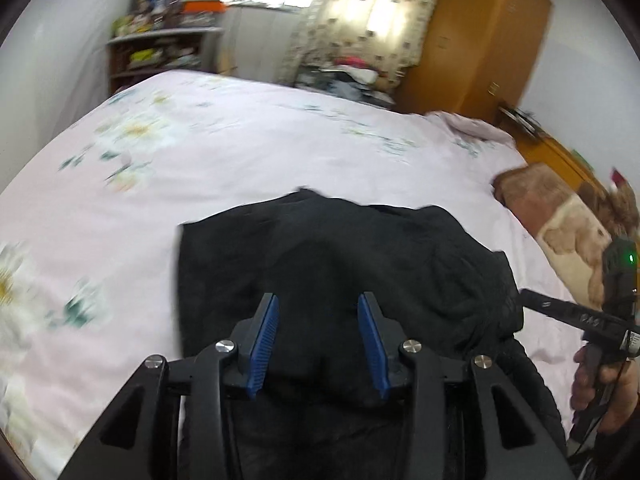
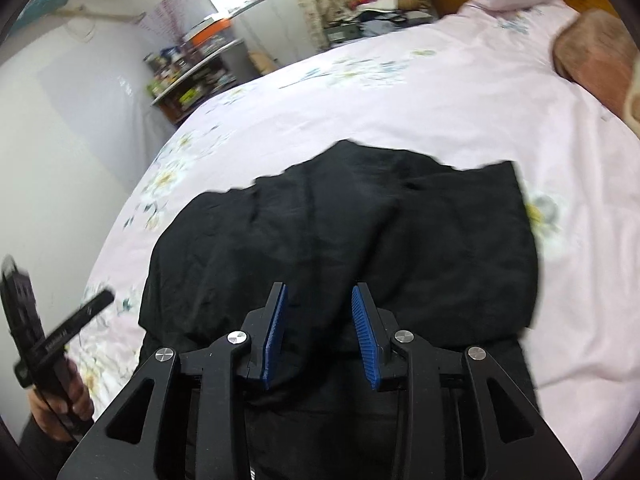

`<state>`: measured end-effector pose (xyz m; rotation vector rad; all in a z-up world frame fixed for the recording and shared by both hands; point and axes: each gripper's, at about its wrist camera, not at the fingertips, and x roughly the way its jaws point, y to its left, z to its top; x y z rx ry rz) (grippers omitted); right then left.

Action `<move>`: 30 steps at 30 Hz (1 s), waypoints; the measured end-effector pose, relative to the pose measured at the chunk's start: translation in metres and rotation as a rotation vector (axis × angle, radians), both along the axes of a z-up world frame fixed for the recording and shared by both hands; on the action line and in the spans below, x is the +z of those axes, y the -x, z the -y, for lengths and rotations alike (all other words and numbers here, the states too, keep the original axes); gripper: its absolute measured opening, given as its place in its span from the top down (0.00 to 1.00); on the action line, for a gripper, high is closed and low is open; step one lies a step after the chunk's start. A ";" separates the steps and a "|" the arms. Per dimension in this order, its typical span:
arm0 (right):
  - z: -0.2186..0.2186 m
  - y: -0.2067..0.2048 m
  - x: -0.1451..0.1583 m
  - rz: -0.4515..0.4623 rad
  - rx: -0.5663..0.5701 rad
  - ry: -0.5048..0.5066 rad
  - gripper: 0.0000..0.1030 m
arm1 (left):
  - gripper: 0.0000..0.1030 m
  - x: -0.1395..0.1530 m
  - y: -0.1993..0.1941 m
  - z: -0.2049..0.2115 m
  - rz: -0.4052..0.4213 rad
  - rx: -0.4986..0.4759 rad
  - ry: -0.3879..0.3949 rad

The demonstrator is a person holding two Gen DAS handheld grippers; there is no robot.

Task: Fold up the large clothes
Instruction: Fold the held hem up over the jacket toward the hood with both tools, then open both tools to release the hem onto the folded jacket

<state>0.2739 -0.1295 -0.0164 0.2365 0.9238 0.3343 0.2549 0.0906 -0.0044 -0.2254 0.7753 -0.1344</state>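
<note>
A black garment (image 1: 340, 264) lies partly folded and rumpled on the pink floral bed sheet (image 1: 224, 152); it also shows in the right wrist view (image 2: 360, 232). My left gripper (image 1: 318, 304) is open, its blue pads (image 1: 266, 336) apart above the garment's near part, holding nothing. My right gripper (image 2: 319, 294) is open too, over the garment's near edge. The right gripper shows in the left wrist view (image 1: 560, 308), held in a hand beside the garment's right side. The left gripper shows in the right wrist view (image 2: 64, 328) at the garment's left.
A brown patterned pillow (image 1: 560, 216) lies at the bed's right. A cluttered shelf (image 1: 160, 52) stands beyond the bed by the left wall. A wooden wardrobe (image 1: 480, 36) and a curtained window are at the back. The sheet (image 2: 400, 100) stretches beyond the garment.
</note>
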 end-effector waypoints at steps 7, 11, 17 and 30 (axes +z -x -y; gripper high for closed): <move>-0.035 -0.006 -0.086 -0.167 0.040 0.144 0.67 | 0.58 -0.093 -0.016 0.011 -0.140 -0.015 -0.063; -0.032 -0.003 -0.102 -0.151 0.033 0.114 0.66 | 0.58 -0.095 -0.017 0.010 -0.132 -0.017 -0.084; -0.019 0.011 -0.060 -0.066 0.066 0.136 0.66 | 0.56 -0.052 -0.002 0.010 -0.117 -0.038 -0.099; 0.000 -0.093 -0.062 0.006 -0.047 0.274 0.66 | 0.47 -0.086 -0.096 0.000 -0.117 0.067 -0.131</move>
